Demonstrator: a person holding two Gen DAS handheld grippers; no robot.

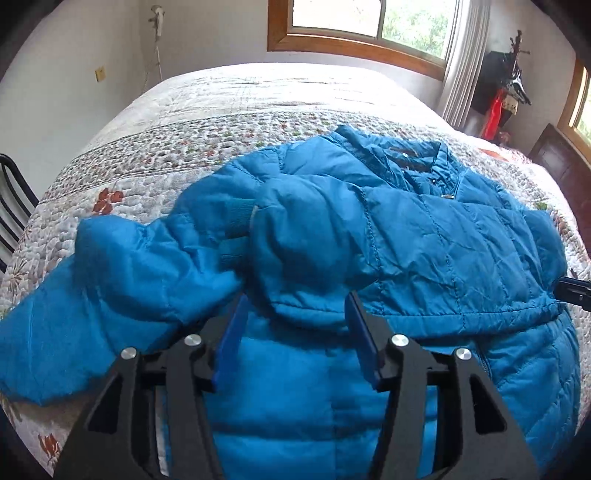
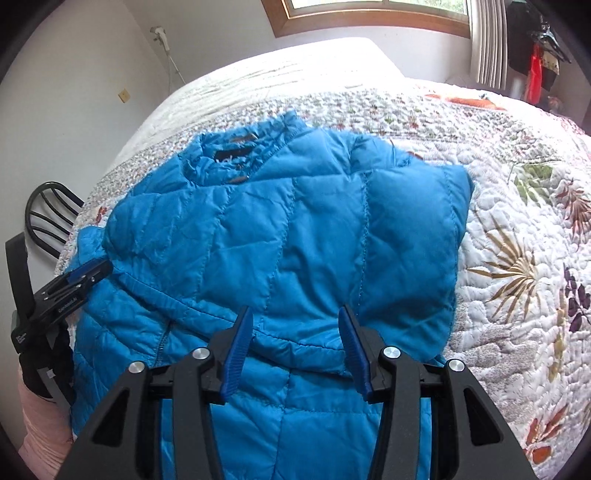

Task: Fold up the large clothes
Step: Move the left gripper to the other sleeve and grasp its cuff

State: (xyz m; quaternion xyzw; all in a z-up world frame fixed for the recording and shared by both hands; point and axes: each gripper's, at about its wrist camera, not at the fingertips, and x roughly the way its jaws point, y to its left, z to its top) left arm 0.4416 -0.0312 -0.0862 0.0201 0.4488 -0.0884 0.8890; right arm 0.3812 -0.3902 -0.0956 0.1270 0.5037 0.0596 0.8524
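Note:
A blue quilted puffer jacket (image 1: 424, 236) lies on the bed, collar toward the far side; it also shows in the right wrist view (image 2: 280, 229). Its upper part is folded over the lower part. One sleeve (image 1: 110, 280) bulges out to the left. My left gripper (image 1: 295, 306) is open, its blue pads either side of a folded jacket edge, holding nothing. My right gripper (image 2: 295, 321) is open over the folded edge at the jacket's middle. The left gripper also shows in the right wrist view (image 2: 88, 273) at the jacket's left edge.
The bed carries a white floral quilt (image 2: 517, 258). A black metal chair (image 2: 48, 218) stands at the bed's left side. A wooden-framed window (image 1: 362, 29) and a curtain (image 1: 465, 62) are behind the bed. Dark furniture (image 1: 554, 162) stands at the far right.

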